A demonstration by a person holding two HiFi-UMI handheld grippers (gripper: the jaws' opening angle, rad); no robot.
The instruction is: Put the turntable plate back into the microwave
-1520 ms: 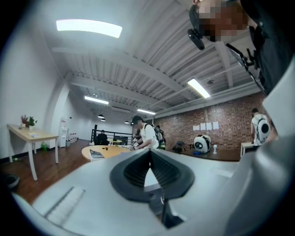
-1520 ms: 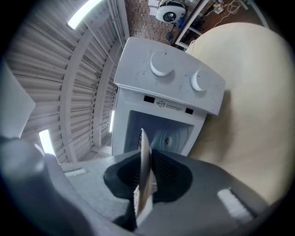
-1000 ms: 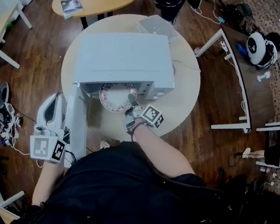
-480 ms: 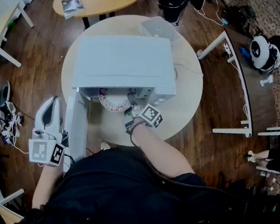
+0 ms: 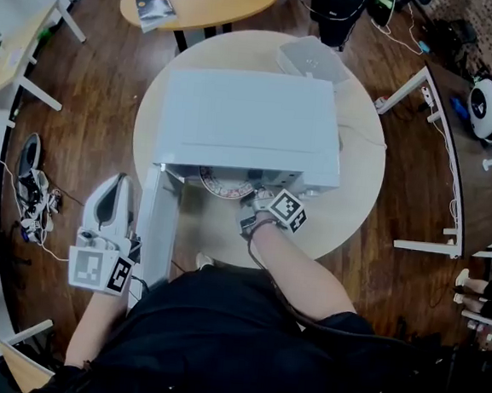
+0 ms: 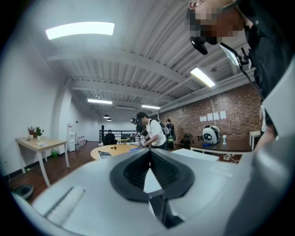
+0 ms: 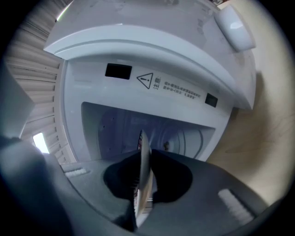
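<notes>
On the microwave (image 7: pixel 152 50), on the frame above its opening, we see a warning triangle (image 7: pixel 145 79) with an exclamation mark; the small print (image 7: pixel 179 90) beside it is too fine for us to read; black-and-white square markers cover the left gripper (image 5: pixel 120 182) cube (image 5: pixel 98 270) and the right gripper (image 5: pixel 254 199) cube (image 5: pixel 286 210).

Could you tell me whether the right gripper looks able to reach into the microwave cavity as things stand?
Probably yes: the door is swung open, the cavity gapes straight ahead of the right gripper, and the plate it holds is partly inside.
</notes>
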